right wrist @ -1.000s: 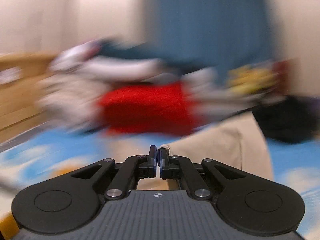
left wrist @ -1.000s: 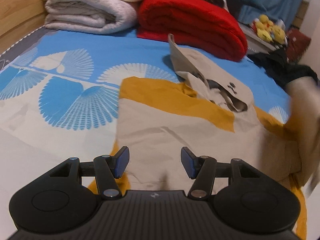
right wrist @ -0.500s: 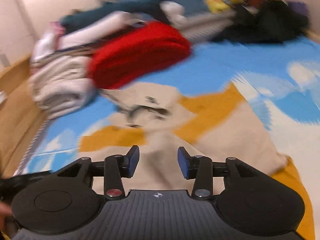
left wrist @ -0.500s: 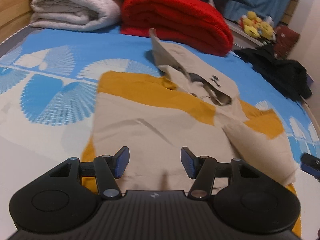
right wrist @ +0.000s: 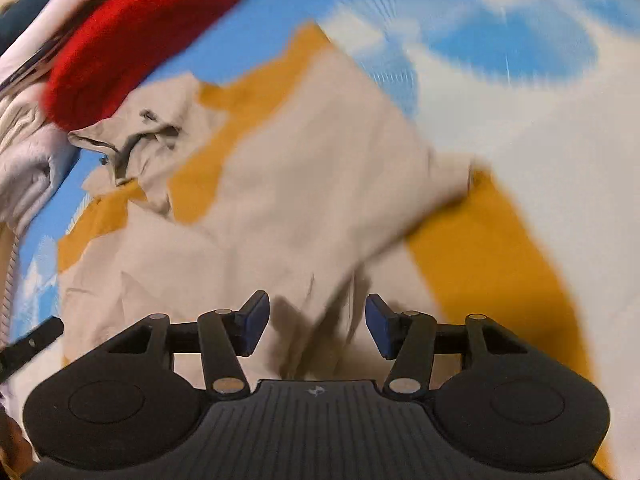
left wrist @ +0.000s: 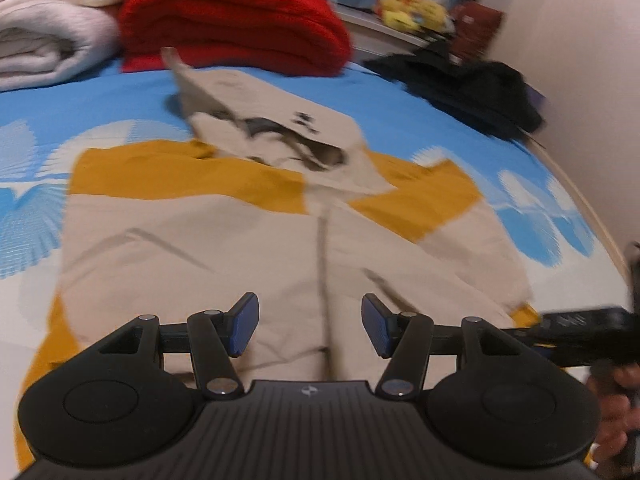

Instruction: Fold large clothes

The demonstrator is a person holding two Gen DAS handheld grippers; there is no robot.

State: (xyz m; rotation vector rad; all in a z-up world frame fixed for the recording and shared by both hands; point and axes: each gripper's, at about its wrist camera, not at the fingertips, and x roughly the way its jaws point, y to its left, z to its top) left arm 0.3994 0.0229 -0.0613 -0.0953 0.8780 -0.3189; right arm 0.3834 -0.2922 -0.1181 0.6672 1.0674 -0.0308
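Beige-and-mustard hooded cotton jacket (left wrist: 240, 240) lay flat on the bed, hood away; left gripper (left wrist: 310, 326) and right gripper (right wrist: 316, 326), both spread and empty, hovered above its near hem.

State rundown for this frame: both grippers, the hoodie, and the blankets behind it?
left gripper: open, empty, over the hoodie's lower part.
right gripper: open, empty, over the hoodie.
beige and mustard hoodie: flat on the bed, both sleeves folded in, hood spread at the top.
red blanket: folded.
white blanket: folded.
black garment: crumpled heap.
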